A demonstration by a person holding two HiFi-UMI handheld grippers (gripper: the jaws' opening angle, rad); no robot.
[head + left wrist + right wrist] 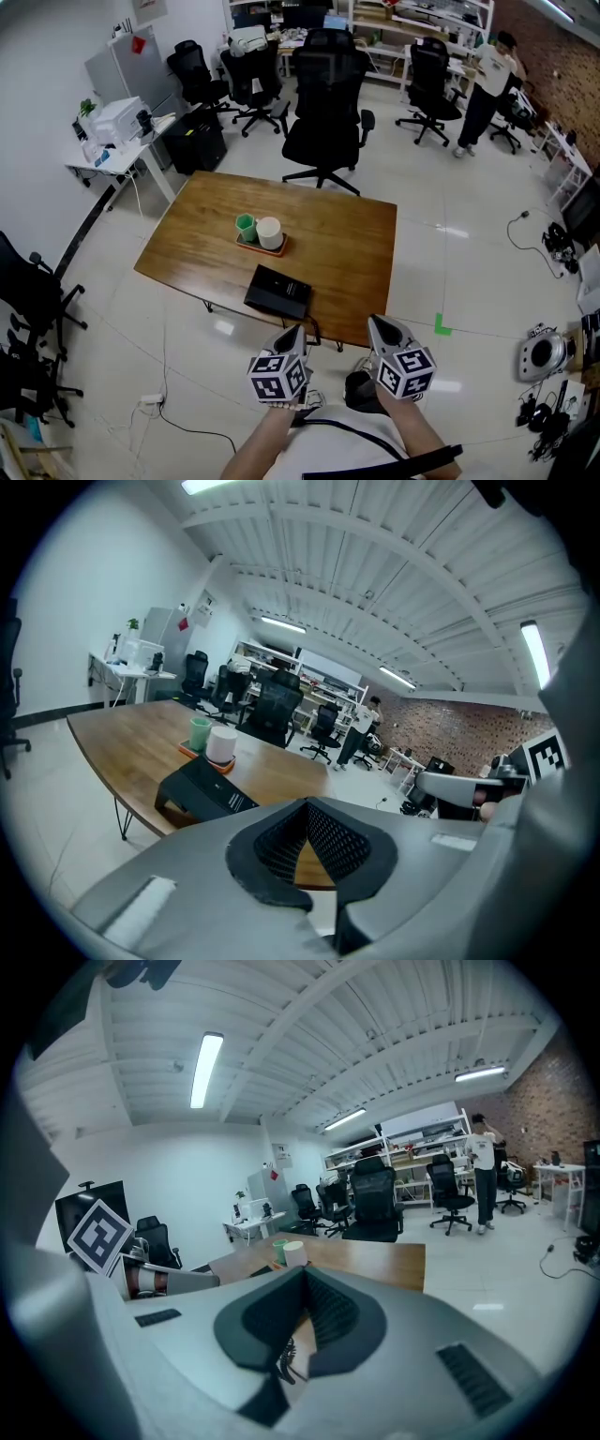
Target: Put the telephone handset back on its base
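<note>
Standing on a pale office floor, wooden table [347, 234] takes the middle of the head view. Black office chair [323, 94] at its far edge. Person in a white top [487, 84] stands well beyond, by the shelves. White desk with a printer [117, 120] off the far left corner.

Phone [278, 292], black, sits at the near edge, about midway along it, face sloped up. Cannot tell the handset apart from the base in any view, so cannot say whether it is on it.

Left gripper [296, 330] is held up just off the near edge, tip close beside the phone, not touching it. In the left gripper view its jaws meet at the tips [307, 803], nothing between them. The phone shows beyond, to the left.

Right gripper [377, 323] is held up beside it, tip over the near right corner in the head view. Its jaws also meet at the tips [303, 1271], gripping nothing.

Orange tray [253, 246] lies near the table's middle, a bit towards the left edge, well clear of the phone. Green cup [246, 227] and white cup [269, 232] stand upright on it, touching or nearly so.

Dark coiled cord [286, 1361] shows through the gap below the right jaw tips, behind them. Where it ends is hidden.
</note>
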